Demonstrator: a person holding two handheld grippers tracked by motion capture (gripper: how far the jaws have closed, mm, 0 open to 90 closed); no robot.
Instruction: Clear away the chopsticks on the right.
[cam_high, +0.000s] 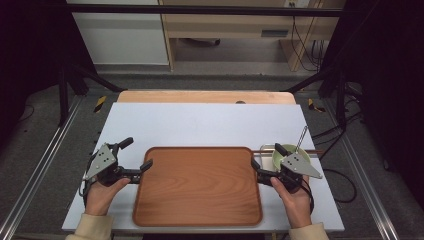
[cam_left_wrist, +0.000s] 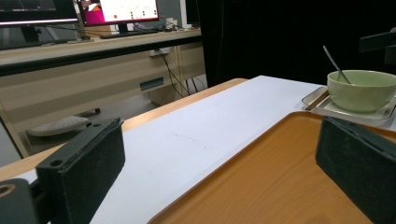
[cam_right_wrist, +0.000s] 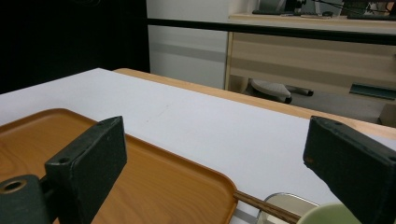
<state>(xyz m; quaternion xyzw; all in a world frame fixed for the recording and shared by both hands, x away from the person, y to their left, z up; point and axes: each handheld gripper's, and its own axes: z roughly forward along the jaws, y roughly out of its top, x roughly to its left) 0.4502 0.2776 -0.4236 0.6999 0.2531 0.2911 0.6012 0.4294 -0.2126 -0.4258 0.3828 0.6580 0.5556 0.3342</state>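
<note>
A brown wooden tray (cam_high: 200, 192) lies empty at the table's front middle. My left gripper (cam_high: 136, 154) is open at the tray's left edge, one jaw over the tray (cam_left_wrist: 280, 186) and the other over the white tabletop. My right gripper (cam_high: 268, 156) is open at the tray's right edge (cam_right_wrist: 140, 186), with its outer jaw by a pale green bowl (cam_high: 293, 149). The bowl (cam_left_wrist: 362, 91) holds a metal spoon (cam_left_wrist: 334, 63) and stands on a small metal tray (cam_left_wrist: 322, 105) with brown chopsticks (cam_right_wrist: 266, 207) beside it. Neither gripper holds anything.
The white tabletop (cam_high: 200, 125) stretches bare behind the tray, with a wooden strip (cam_high: 205, 96) at its far edge. Beyond it are a desk (cam_left_wrist: 93, 51) with monitors, black frame posts and cables on the floor.
</note>
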